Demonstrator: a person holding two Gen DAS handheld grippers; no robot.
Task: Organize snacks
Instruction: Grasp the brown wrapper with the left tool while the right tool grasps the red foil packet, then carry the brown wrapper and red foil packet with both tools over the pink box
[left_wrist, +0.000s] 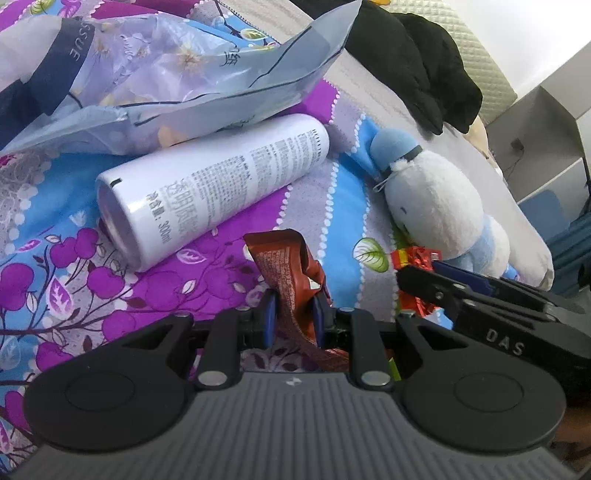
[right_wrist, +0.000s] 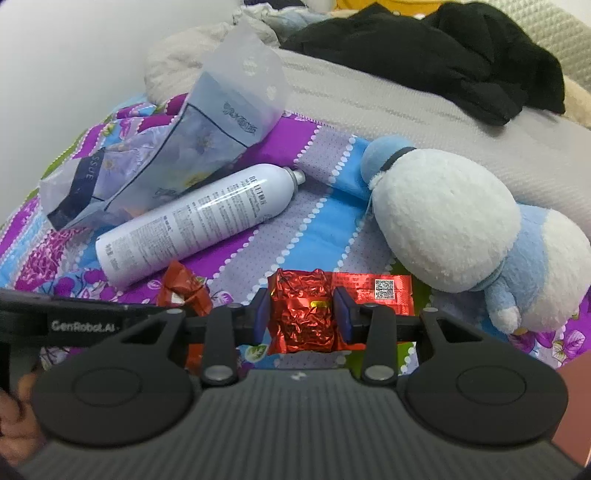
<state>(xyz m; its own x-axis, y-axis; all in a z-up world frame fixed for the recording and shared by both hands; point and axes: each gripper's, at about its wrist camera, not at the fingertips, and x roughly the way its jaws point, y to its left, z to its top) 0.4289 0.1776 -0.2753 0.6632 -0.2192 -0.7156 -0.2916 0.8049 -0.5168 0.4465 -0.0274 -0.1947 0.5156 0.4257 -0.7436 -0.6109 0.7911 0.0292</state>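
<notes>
Your left tool (left_wrist: 293, 314) is closed on a crumpled brown-red foil snack wrapper (left_wrist: 291, 280); its blue pads press the wrapper from both sides, and the wrapper stands up between them, just in front of the bottom end of the white cylindrical spray can (left_wrist: 218, 188). In the right wrist view the same brown-red wrapper (right_wrist: 184, 291) appears just in front of the can (right_wrist: 195, 221), near its bottom end.

Your right tool (right_wrist: 302, 317) is around a shiny red foil snack packet (right_wrist: 306, 314) with a QR code on its flat end; the two pads stand at the sides of the crumpled part and seem to touch it, so the tool grips the packet; the packet is in front of the can and to the right of it, near the white and light blue plush toy (right_wrist: 461, 229).

The can lies on its side on the purple, blue and grey flowered bed sheet (right_wrist: 314, 229); its nozzle end points away from you. Behind the can, partly over it, lies a translucent plastic bag with pale flower print (right_wrist: 192, 147). The plush toy lies to the right of the can on the same sheet. Farther behind the can, a black garment (right_wrist: 443, 55) rests on a grey ribbed blanket (right_wrist: 406, 122).
</notes>
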